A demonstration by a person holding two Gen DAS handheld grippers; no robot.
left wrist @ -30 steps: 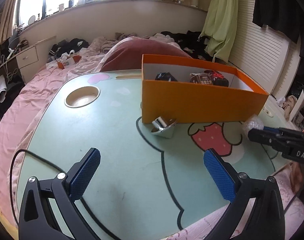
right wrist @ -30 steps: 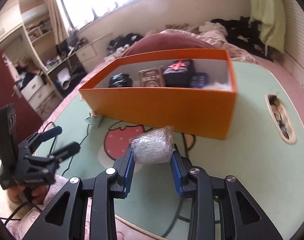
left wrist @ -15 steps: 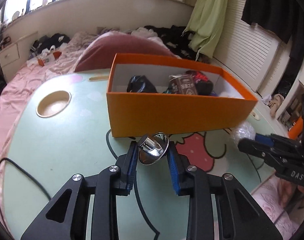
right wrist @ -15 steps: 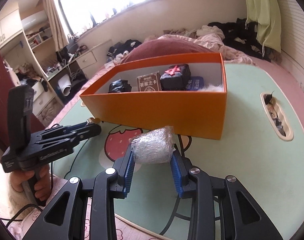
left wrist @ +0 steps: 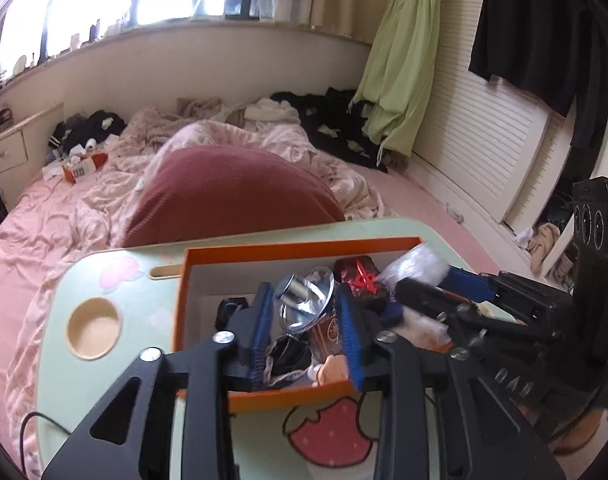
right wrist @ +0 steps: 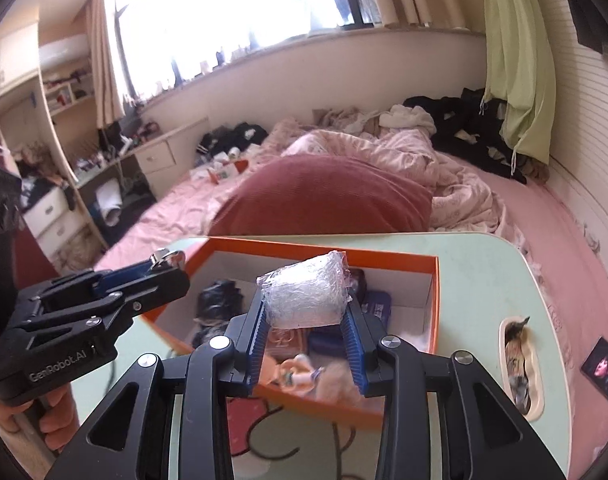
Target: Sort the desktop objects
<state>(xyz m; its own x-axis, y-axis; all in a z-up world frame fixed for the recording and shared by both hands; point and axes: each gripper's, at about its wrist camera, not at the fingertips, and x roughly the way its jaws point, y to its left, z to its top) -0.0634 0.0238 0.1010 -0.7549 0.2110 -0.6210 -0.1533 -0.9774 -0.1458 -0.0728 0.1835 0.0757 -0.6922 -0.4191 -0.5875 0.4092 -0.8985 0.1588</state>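
An orange box (left wrist: 296,249) (right wrist: 434,292) stands on the pale green lap table (left wrist: 56,312) (right wrist: 484,252) and holds several small items. My left gripper (left wrist: 304,300) is shut on a shiny silver metal piece (left wrist: 302,298) and holds it above the box's left half; it also shows in the right wrist view (right wrist: 166,260). My right gripper (right wrist: 306,308) is shut on a clear plastic-wrapped bundle (right wrist: 304,298) and holds it above the box's right half; the bundle also shows in the left wrist view (left wrist: 416,266).
A round cup recess (left wrist: 94,328) is set in the table at left; a slot with clutter (right wrist: 518,364) is at right. A dark red cushion (left wrist: 232,196) and a pink bed with clothes lie behind the table. A dark card (right wrist: 602,368) lies off the table's right edge.
Both grippers have risen from the table and moved forward over the orange box, each carrying its object. A second ago the left gripper was open and the metal piece lay on the table.
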